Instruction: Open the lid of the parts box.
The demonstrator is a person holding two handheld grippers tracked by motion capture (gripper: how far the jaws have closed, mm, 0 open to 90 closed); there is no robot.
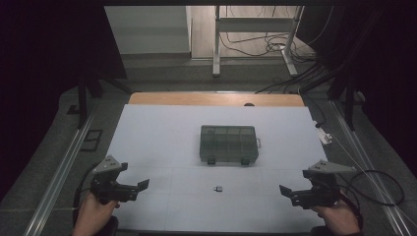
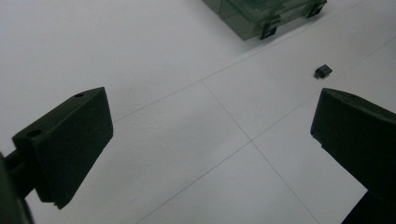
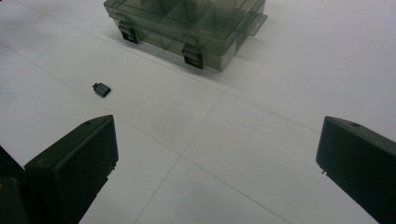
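Observation:
A smoky transparent compartment box [image 1: 228, 143] with two dark latches sits shut in the middle of the white mat; its front edge appears in the left gripper view [image 2: 261, 14] and its front half in the right gripper view [image 3: 187, 23]. A small dark part [image 1: 219, 188] lies on the mat in front of it, also seen as the small part [image 2: 323, 71] and the small part [image 3: 101, 89]. My left gripper [image 1: 141, 189] is open at the near left, nothing between its jaws. My right gripper [image 1: 286, 194] is open at the near right, likewise empty. Both point inward toward the small part.
The white mat [image 1: 162, 132] covers a wooden table, whose far edge [image 1: 216, 99] shows bare. Cables and a metal table frame [image 1: 255, 39] lie on the floor beyond. A small white item [image 1: 324, 136] rests at the mat's right edge. Rails run along both sides.

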